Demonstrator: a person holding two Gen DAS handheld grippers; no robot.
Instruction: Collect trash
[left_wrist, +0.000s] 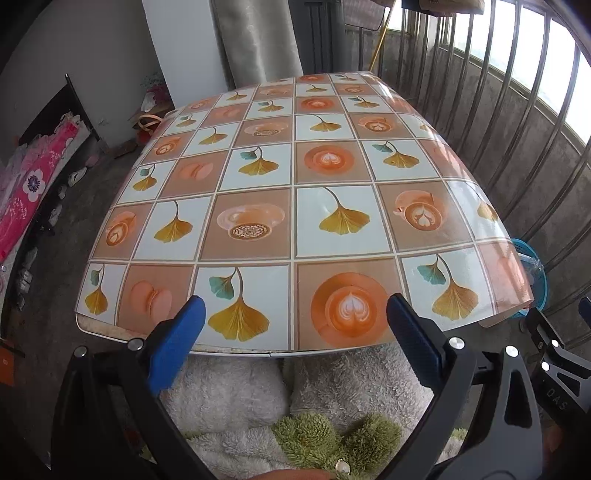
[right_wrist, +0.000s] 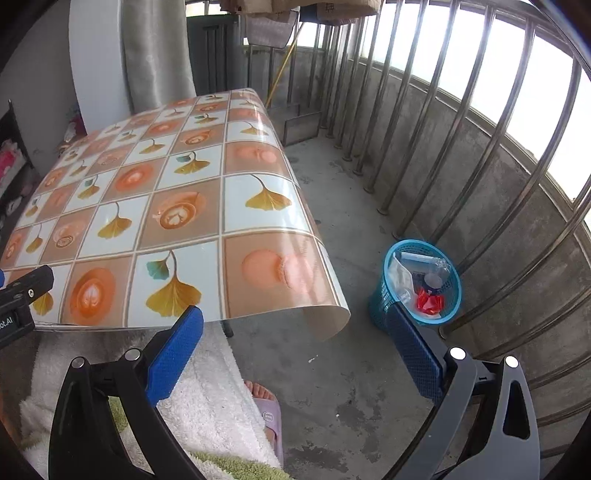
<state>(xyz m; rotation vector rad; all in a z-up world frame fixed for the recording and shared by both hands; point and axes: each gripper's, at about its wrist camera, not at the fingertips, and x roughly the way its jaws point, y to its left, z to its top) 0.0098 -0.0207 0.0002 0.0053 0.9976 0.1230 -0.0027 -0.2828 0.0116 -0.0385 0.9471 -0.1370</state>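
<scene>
A blue plastic basket stands on the concrete floor right of the table, against the railing. Inside it lie a red wrapper, a clear plastic bag and a crushed clear bottle. Its rim also peeks past the table's right edge as the basket in the left wrist view. My left gripper hangs open over the table's near edge, nothing between its blue pads. My right gripper is open too, held off the table's right corner, with its right finger just in front of the basket.
The table wears a glossy cloth printed with ginkgo leaves and coffee cups, its corner curling down. A metal railing bounds the right. A person's fluffy white robe and slippered foot are below me.
</scene>
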